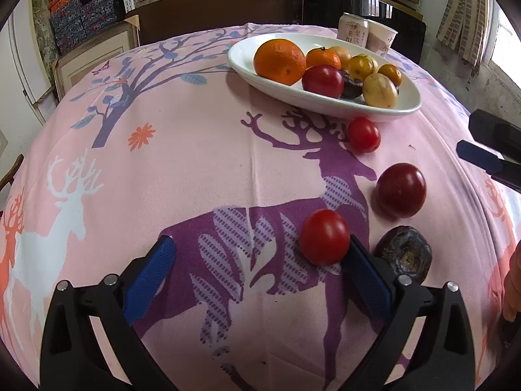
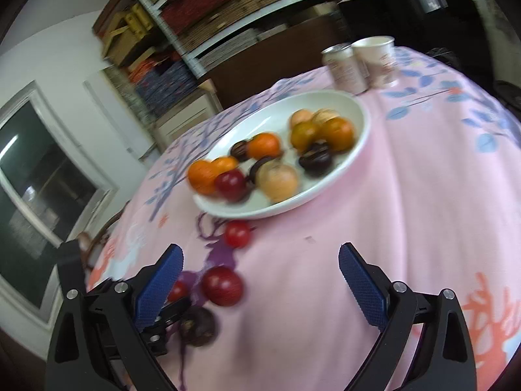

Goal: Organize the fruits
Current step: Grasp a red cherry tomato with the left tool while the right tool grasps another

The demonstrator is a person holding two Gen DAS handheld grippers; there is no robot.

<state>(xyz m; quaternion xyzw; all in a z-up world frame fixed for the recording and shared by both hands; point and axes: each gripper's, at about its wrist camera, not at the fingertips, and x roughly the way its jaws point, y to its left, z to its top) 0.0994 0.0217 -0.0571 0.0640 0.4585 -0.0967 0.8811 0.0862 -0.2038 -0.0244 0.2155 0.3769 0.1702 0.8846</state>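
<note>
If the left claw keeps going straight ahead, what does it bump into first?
Probably the red tomato, which sits just off the tip of one finger of the open left claw. Farther on is bare tablecloth.

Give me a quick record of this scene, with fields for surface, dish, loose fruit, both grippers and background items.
surface: pink deer-print tablecloth
dish: white oval dish holding oranges, red, dark and yellowish fruit
loose fruit: small red fruit, dark red fruit, red fruit, wrinkled dark fruit
left gripper: jaws open, right finger beside the red fruit
right gripper: jaws open, empty
background: can, paper cup
</note>
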